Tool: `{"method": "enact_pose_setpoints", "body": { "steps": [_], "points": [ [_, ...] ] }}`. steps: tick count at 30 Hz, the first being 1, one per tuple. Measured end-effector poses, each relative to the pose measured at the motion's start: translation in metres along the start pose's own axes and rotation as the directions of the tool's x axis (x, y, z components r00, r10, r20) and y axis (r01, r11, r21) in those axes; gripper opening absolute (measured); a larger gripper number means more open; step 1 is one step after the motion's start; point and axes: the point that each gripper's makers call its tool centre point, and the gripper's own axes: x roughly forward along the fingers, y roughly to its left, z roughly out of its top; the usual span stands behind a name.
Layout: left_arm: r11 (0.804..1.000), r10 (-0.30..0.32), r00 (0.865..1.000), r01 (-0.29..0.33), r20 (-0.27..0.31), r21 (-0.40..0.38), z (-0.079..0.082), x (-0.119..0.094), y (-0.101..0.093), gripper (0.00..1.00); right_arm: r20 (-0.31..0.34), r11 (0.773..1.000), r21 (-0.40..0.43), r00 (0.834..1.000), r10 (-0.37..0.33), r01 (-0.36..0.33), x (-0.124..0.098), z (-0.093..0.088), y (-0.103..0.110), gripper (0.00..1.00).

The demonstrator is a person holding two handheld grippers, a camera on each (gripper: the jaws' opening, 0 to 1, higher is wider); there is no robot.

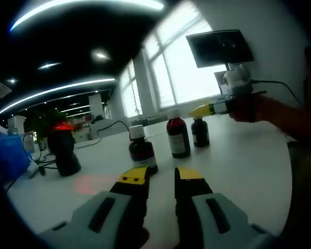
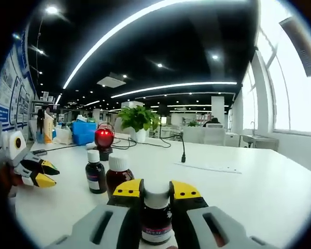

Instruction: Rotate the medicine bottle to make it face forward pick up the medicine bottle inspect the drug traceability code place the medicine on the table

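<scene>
Now, count three medicine bottles on the white table (image 1: 249, 166). In the left gripper view they stand in a loose row across the middle of the frame: the nearest bottle (image 1: 142, 147) just above your left gripper (image 1: 161, 176), the middle bottle (image 1: 178, 136) to its right, and the far bottle (image 1: 199, 130) further right and higher. All three are dark with white caps and stand upright.

Your left gripper rises from the bottom centre of that view with its two yellow-tipped jaws a narrow gap apart, nothing between them; they point at the nearest bottle without touching it.

Your right gripper (image 2: 156, 190) has its jaws closed around the white cap and neck of one bottle (image 2: 156, 217) at the bottom centre of the right gripper view; whether that bottle's base is on the table you cannot tell. The other two bottles sit just left of it there: one brown (image 2: 116, 177) right behind the left jaw, one darker (image 2: 95, 175) further left.

In the left gripper view your right gripper appears at the upper right, held level by a hand (image 1: 249, 106), yellow tip over the far bottle.

One black scanner with a red light (image 2: 103, 139) stands beyond the bottles, upper left of centre.
</scene>
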Motion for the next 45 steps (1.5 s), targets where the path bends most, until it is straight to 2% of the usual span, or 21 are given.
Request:
{"method": "enact_pose_setpoints", "body": {
  "steps": [11, 15, 18, 27, 32, 45],
  "points": [
    [1.000, 0.000, 1.000, 0.000, 0.001, -0.003, 0.0002, -0.0003, -0.0002, 0.12, -0.008, 0.996, -0.025, 0.997, -0.082, 0.082, -0.0011, -0.0001, 0.0008, 0.16],
    [1.000, 0.000, 1.000, 0.000, 0.001, -0.002, 0.0002, -0.0001, -0.0002, 0.12, -0.008, 0.993, -0.008, 0.993, -0.117, 0.117, -0.0013, -0.0005, -0.0010, 0.16],
    [1.000, 0.002, 1.000, -0.002, -0.002, 0.007, -0.0003, -0.0002, -0.0001, 0.12, -0.004, 0.989, 0.004, 0.989, -0.146, 0.146, -0.0015, -0.0011, -0.0003, 0.16],
    [1.000, 0.002, 1.000, -0.002, -0.001, 0.002, 0.0000, 0.0000, -0.0001, 0.12, -0.011, 0.975, -0.036, 0.976, -0.219, 0.218, -0.0033, -0.0020, -0.0007, 0.16],
    [1.000, 0.002, 1.000, -0.002, 0.000, -0.001, 0.0002, 0.0000, -0.0003, 0.12, -0.006, 0.966, -0.018, 0.966, -0.257, 0.257, -0.0041, -0.0020, -0.0013, 0.16],
    [1.000, 0.000, 1.000, 0.000, 0.001, -0.001, -0.0001, 0.0000, 0.0008, 0.12, -0.006, 0.959, -0.006, 0.959, -0.282, 0.282, -0.0060, -0.0026, -0.0024, 0.16]
  ]
}}
